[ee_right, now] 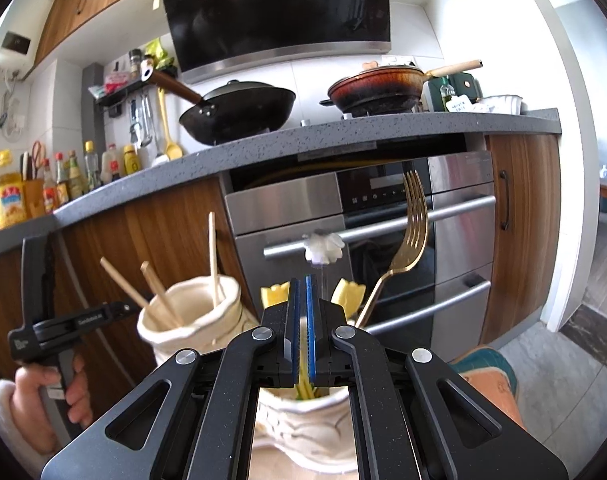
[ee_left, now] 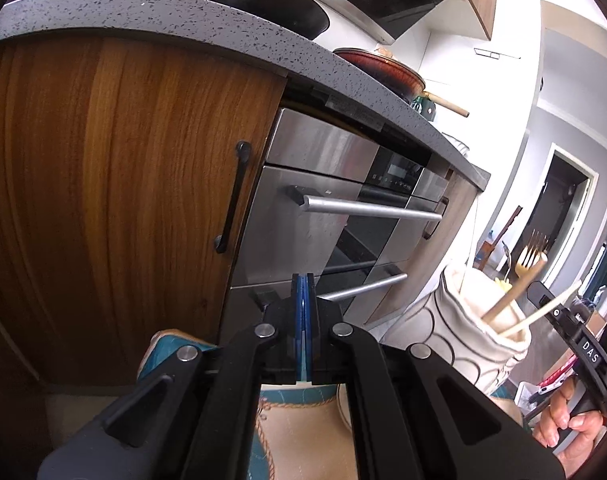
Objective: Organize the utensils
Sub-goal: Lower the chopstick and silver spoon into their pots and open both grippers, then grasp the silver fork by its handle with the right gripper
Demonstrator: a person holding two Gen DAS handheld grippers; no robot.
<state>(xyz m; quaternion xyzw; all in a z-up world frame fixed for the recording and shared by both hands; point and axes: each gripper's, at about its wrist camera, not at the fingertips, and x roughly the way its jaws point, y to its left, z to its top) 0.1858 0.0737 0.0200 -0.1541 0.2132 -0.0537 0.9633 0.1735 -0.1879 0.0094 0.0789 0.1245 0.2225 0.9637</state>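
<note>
In the left wrist view my left gripper (ee_left: pixel 303 282) is shut with nothing between its blue pads. It points at the oven front, left of a cream ceramic holder (ee_left: pixel 463 320) with chopsticks (ee_left: pixel 515 296) standing in it. A gold fork (ee_left: pixel 533 258) rises behind. My right gripper (ee_right: pixel 302 282) is shut, and I see nothing held in the thin slit between the pads. It hovers over a second cream holder (ee_right: pixel 303 424), which holds the gold fork (ee_right: pixel 411 236), yellow flower-topped picks (ee_right: pixel 348 292) and a white-topped pick (ee_right: pixel 323 248). To its left stands the chopstick holder (ee_right: pixel 191 316).
Both holders stand on a teal and tan placemat (ee_right: pixel 491 380). Ahead are a steel oven (ee_right: pixel 383 232) and wooden cabinet doors under a grey speckled counter (ee_right: pixel 343 132). A black wok (ee_right: pixel 239 110) and a brown pan (ee_right: pixel 375 88) sit on the counter. Bottles line the left end.
</note>
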